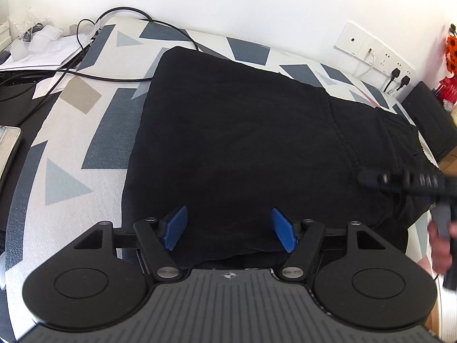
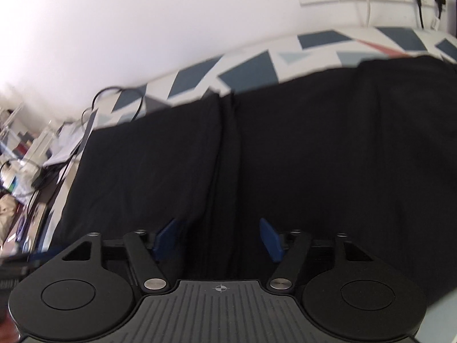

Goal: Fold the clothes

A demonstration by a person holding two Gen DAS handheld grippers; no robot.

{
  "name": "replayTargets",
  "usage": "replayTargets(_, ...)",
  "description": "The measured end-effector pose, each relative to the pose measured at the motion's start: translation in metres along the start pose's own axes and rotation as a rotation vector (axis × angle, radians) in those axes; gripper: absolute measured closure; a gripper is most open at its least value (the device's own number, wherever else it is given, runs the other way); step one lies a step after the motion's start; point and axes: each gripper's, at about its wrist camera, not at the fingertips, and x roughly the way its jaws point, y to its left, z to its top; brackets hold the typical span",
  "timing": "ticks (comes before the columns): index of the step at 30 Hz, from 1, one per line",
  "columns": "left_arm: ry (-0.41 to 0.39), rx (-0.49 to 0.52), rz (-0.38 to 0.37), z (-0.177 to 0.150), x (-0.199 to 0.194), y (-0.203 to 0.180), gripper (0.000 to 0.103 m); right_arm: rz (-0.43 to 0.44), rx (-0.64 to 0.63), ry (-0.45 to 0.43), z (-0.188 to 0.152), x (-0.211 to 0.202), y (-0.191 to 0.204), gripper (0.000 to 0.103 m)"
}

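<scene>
While black garment (image 1: 242,143) covers patterned mat (image 1: 71,157), left gripper (image 1: 230,230) agape at near hem, right gripper (image 2: 218,240) agape, empty.

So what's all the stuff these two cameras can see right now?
black garment: one, black, spread flat on the patterned cover
patterned cover: one, white with blue and grey shapes, under the garment
black cable: one, black, looping at the far left edge
papers: several, white, far left
wall sockets: one row, white, on the far wall
orange flowers: one bunch, far right
left gripper: blue pads, jaws open above the garment's near edge
right gripper: blue pads, jaws open above the garment
hand: one, right edge
</scene>
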Motion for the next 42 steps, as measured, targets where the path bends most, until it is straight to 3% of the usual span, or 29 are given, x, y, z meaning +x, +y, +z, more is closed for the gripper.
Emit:
replayTargets(4,0.015,0.012,0.008,0.004,0.004,-0.002,0.033,-0.072,-0.066,-0.038,-0.025,-0.008,0.023,0.042)
replayTargets(6,0.022,0.015,0.005,0.005,0.005,-0.003,0.033,-0.102,-0.081,-0.051,-0.032,-0.01,0.032,0.069)
replayTargets(8,0.029,0.019,-0.001,0.006,0.005,-0.002,0.033,-0.116,-0.066,-0.06,-0.034,-0.014,0.035,0.077)
replayTargets(13,0.044,0.053,-0.003,0.007,0.006,-0.004,0.03,-0.124,-0.059,-0.079,-0.043,-0.023,0.035,0.082)
replayTargets(16,0.055,0.118,0.015,0.004,0.011,-0.011,0.024,-0.122,-0.02,-0.094,-0.046,-0.026,0.031,0.075)
replayTargets(19,0.061,0.179,0.039,0.001,0.014,-0.02,0.018,-0.116,0.045,-0.136,-0.045,-0.04,0.028,0.052)
replayTargets(20,0.062,0.189,0.043,0.0,0.014,-0.022,0.015,-0.118,0.065,-0.163,-0.045,-0.047,0.025,0.038)
replayTargets(22,0.063,0.189,0.043,-0.001,0.015,-0.024,0.013,-0.125,0.103,-0.212,-0.046,-0.063,0.019,0.035)
replayTargets(26,0.073,0.182,0.035,0.001,0.017,-0.025,0.007,-0.215,0.177,-0.288,-0.041,-0.102,0.0,0.03)
replayTargets(28,0.082,0.181,0.035,0.003,0.02,-0.027,0.004,-0.256,0.22,-0.342,-0.039,-0.128,-0.011,0.021)
replayTargets(30,0.088,0.177,0.041,0.004,0.022,-0.03,0.002,-0.303,0.269,-0.399,-0.038,-0.154,-0.025,0.001)
replayTargets(34,0.093,0.179,0.068,0.003,0.026,-0.038,0.001,-0.436,0.366,-0.488,-0.043,-0.197,-0.052,0.001)
replayTargets(37,0.098,0.186,0.085,0.003,0.028,-0.042,0.001,-0.49,0.439,-0.525,-0.053,-0.217,-0.069,0.001)
replayTargets(40,0.103,0.184,0.098,0.004,0.031,-0.045,0.0,-0.527,0.461,-0.519,-0.063,-0.223,-0.084,0.001)
replayTargets(42,0.108,0.181,0.109,0.005,0.033,-0.047,0.0,-0.558,0.431,-0.463,-0.066,-0.217,-0.098,0.001)
